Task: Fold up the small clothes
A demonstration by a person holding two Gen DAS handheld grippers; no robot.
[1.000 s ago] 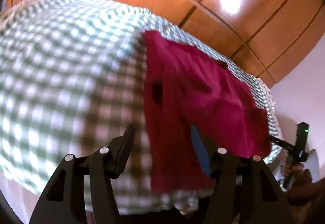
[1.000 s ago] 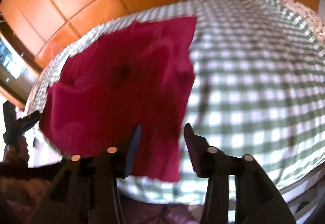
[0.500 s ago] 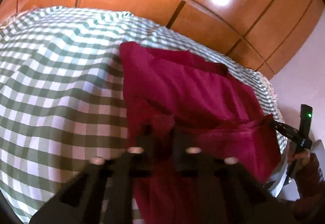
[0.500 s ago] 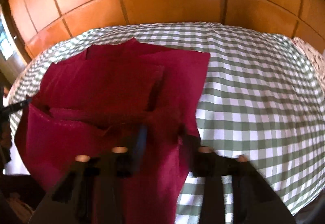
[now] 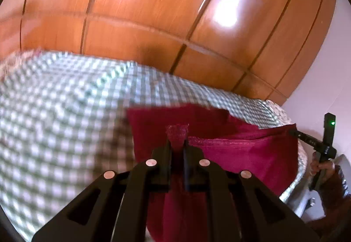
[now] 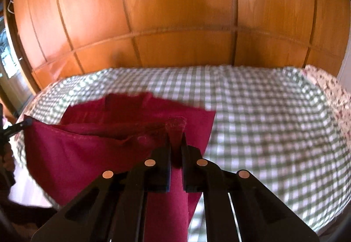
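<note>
Cloth first: the red garment sits at the near edge of the bed w/ the green-check sheet, and its near hem is lifted off the sheet, strung between your two grippers. Left gripper has its fingers pressed together on a bunched tuft at one corner of that hem; right gripper is pinching the other corner the same way, fabric poking up past the tips in both wrist views. Each set of jaws has just been closing, w/ the cloth caught between them. The far part of the garment lies flat on the sheet, below the wooden wardrobe panels. You look to be at the start of a fold, so do it clean: keep both hands level w/ each other, so the hem stays straight and lightly taut, not sagging in the middle as it does a bit in the right view. Carry the hem forward over the flat part and line it up w/ the far edge, corners over corners. Lower both sides together, and don't let go till the hem rests on the cloth. Pulling too hard will likely drag the whole garment toward you, so go easy.
</note>
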